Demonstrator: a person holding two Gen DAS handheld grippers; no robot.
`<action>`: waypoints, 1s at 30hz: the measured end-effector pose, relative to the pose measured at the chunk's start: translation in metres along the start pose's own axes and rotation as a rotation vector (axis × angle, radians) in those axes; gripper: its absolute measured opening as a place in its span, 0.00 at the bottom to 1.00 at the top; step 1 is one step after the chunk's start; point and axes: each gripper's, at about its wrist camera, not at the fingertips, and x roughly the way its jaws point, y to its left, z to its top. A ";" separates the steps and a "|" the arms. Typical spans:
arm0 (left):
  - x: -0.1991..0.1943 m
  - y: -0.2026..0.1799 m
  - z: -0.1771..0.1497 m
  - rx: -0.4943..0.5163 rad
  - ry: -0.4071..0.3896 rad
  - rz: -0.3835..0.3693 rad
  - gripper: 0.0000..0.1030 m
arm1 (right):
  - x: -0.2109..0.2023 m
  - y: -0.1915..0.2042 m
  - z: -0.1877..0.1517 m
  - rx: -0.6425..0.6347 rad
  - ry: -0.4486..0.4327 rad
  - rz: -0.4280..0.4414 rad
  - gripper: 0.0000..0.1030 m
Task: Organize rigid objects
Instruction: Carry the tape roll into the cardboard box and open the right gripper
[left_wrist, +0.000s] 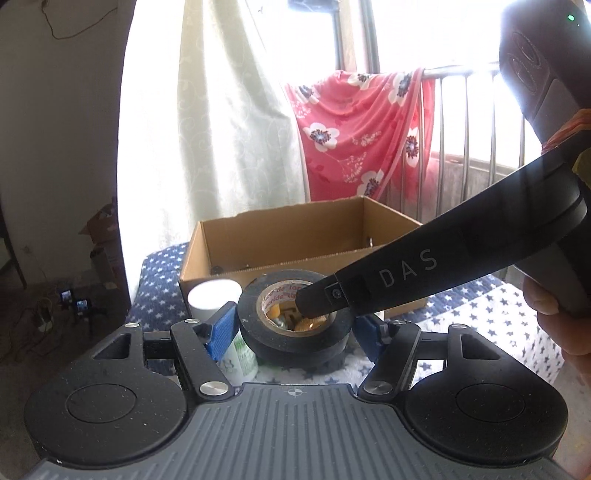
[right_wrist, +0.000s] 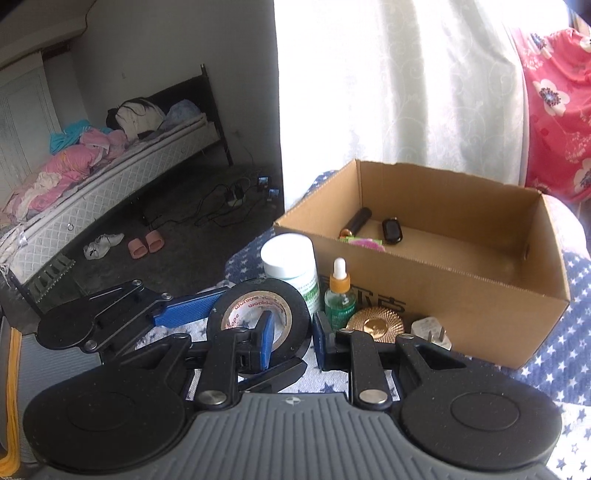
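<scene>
A black roll of electrical tape (left_wrist: 295, 317) is held tilted above the star-patterned cloth, in front of an open cardboard box (left_wrist: 280, 236). My left gripper (left_wrist: 295, 325) has its blue pads (left_wrist: 221, 326) on both outer sides of the roll. My right gripper (right_wrist: 293, 341) is closed on the roll's wall (right_wrist: 295, 317), one pad (right_wrist: 267, 339) inside the core and the other outside; its finger (left_wrist: 369, 291) reaches into the core from the right in the left wrist view. The box (right_wrist: 461, 273) holds a black tube (right_wrist: 356, 221), a key fob (right_wrist: 392, 230) and a green-pink item.
A white-capped jar (right_wrist: 291, 266), a green dropper bottle (right_wrist: 340, 295), a gold round disc (right_wrist: 376, 325) and a white plug (right_wrist: 432, 332) stand by the box's near wall. Curtain and railing with red floral cloth (left_wrist: 362, 133) lie behind. A bed (right_wrist: 110, 162) stands far left.
</scene>
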 end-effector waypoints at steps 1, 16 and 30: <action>0.000 0.001 0.007 0.000 -0.014 0.000 0.65 | -0.003 -0.001 0.006 -0.005 -0.011 0.001 0.24; 0.054 0.019 0.076 0.028 -0.034 -0.002 0.65 | 0.015 -0.038 0.084 0.001 -0.037 0.019 0.24; 0.132 0.053 0.110 -0.002 0.225 -0.139 0.64 | 0.083 -0.102 0.120 0.191 0.131 0.079 0.24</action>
